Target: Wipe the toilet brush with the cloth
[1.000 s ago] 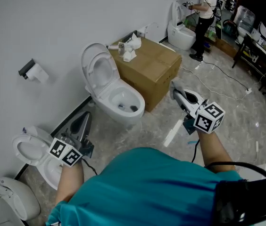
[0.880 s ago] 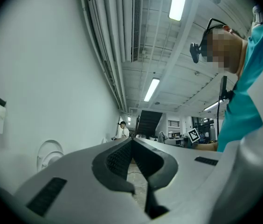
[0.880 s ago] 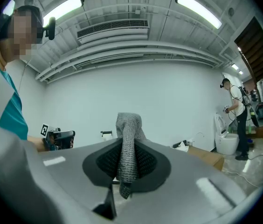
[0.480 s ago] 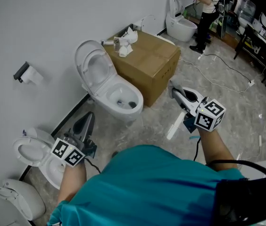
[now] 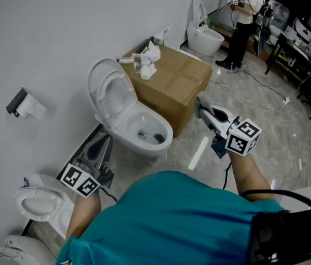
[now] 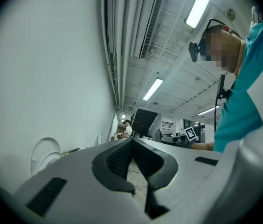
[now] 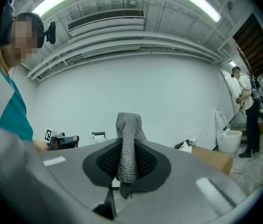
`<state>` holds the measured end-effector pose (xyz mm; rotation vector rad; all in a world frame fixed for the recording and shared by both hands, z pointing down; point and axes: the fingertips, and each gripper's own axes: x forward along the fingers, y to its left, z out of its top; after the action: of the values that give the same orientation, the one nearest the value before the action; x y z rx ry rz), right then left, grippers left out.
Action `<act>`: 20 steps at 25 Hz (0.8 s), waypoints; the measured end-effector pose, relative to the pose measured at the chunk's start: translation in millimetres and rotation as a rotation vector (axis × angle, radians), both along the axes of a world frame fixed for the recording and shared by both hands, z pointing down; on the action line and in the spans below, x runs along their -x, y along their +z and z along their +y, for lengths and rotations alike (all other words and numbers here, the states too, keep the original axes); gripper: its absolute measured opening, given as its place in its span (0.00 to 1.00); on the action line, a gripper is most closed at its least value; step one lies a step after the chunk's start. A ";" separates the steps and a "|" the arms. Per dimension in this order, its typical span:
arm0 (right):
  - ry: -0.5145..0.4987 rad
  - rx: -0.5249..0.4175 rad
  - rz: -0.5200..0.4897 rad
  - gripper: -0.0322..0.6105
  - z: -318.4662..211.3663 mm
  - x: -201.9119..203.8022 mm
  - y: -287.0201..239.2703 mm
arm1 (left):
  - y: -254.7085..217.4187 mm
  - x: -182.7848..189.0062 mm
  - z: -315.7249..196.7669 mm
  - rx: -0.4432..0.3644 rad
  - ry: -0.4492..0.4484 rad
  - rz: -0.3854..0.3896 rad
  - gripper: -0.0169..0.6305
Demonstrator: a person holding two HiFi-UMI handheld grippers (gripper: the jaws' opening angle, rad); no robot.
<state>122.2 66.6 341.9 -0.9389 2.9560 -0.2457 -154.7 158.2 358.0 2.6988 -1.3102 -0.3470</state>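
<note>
Grey knitted cloth [image 7: 128, 125] is pinched in the right claw [image 7: 130, 148], which hangs just off the near corner of the cardboard box [image 5: 175, 84]. The left claw [image 6: 132, 146] is pressed together on nothing, farther from the box, beyond the open toilet [image 5: 139, 128]. No wiping has begun, I judge: what may be the toilet brush [image 5: 127, 61], a white handled thing, lies untouched on the box's far corner and has yet to be taken up and rubbed.

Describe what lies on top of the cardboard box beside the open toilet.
A crumpled white heap sits on the box at its corner nearest the wall; whatever lies beneath the heap is covered.
</note>
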 end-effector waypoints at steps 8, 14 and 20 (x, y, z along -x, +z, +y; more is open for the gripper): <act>0.055 0.001 -0.014 0.08 -70.0 90.4 -6.1 | 5.7 85.2 -86.5 0.014 0.094 -0.036 0.04; 0.081 0.041 -0.009 0.08 -115.6 111.1 9.7 | 28.5 95.8 -143.6 0.079 0.158 -0.042 0.04; 0.100 0.094 -0.035 0.08 -169.2 77.2 38.5 | 52.6 57.6 -197.4 0.138 0.195 -0.069 0.04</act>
<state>45.1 -102.6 380.5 -1.0780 2.8777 -0.3968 -212.3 -39.2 410.6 2.7116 -1.0325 -0.1390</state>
